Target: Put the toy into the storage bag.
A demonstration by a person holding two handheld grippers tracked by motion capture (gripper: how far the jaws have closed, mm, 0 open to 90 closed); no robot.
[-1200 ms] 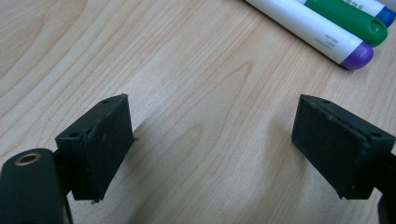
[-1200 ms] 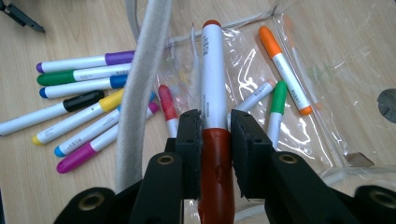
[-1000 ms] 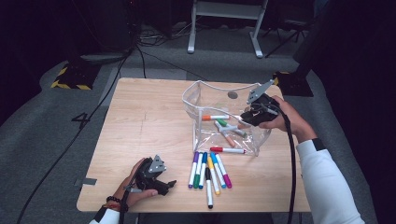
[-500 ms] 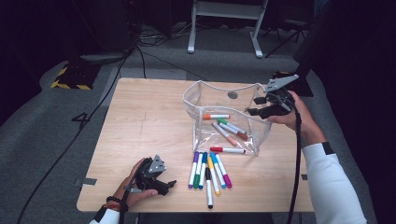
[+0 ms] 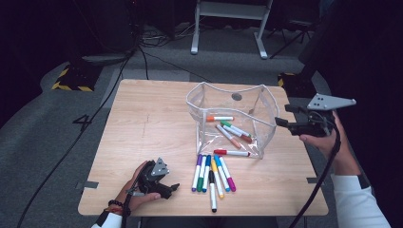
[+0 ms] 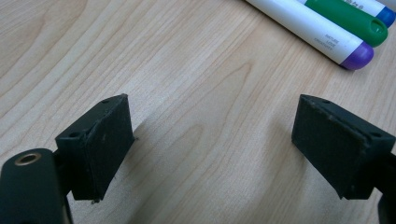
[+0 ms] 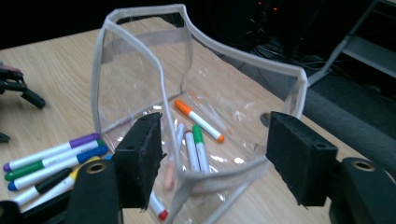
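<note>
a large dark "4" (image 5: 82,122) is marked on the grey floor (image 5: 43,142) at the left of the frame. small print runs along the purple-capped marker (image 6: 312,29) at upper right, too blurred to read.

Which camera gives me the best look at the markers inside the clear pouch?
The right gripper view: it looks into the clear pouch at the markers up close. The high view shows them smaller, through the wall. The left gripper view shows other markers on the table.

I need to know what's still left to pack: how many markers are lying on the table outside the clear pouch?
6, side by side in front of the pouch: purple, green, blue, yellow, pink, black. None seems hidden.
</note>
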